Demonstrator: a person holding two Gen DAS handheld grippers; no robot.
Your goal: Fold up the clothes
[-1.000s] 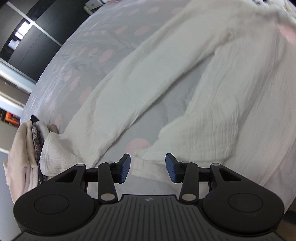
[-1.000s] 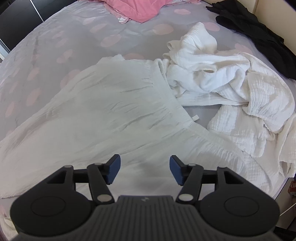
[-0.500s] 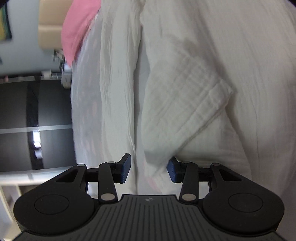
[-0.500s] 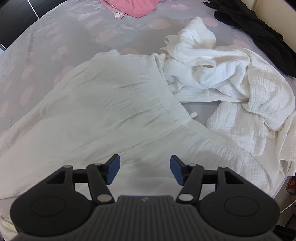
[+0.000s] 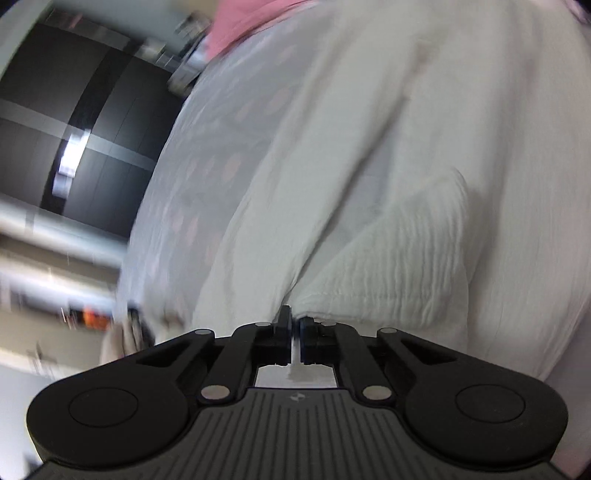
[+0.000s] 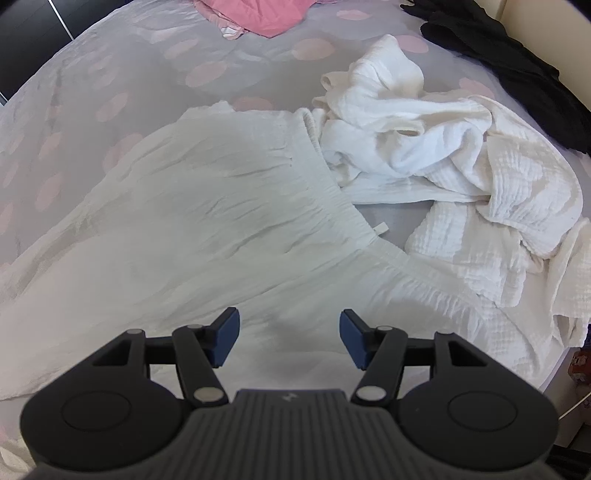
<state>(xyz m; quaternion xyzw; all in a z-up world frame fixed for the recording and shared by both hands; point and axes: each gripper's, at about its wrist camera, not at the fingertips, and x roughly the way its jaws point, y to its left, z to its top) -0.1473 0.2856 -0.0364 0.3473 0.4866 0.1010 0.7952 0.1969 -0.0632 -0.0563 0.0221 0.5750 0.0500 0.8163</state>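
Observation:
A white crinkled garment [image 6: 221,221] with an elastic waistband [image 6: 332,192] lies spread on the dotted bed sheet [image 6: 207,74]. In the left wrist view, which is blurred, one end of the same garment [image 5: 369,184] is folded over as a ribbed flap [image 5: 399,266]. My left gripper [image 5: 294,328] is at the flap's hem, its jaws closing tight with a sliver of white cloth pinched between the pads. My right gripper [image 6: 290,338] hovers open over the garment just below the waistband, with nothing between its fingers.
A heap of white muslin clothes [image 6: 461,155] lies right of the waistband. A pink garment [image 6: 266,14] and a black one [image 6: 517,66] lie at the far side of the bed. A dark wardrobe [image 5: 74,129] stands beyond the bed's left edge.
My left gripper went from open around the garment's end to shut on its hem, and its view swung round. The right gripper stayed open and still.

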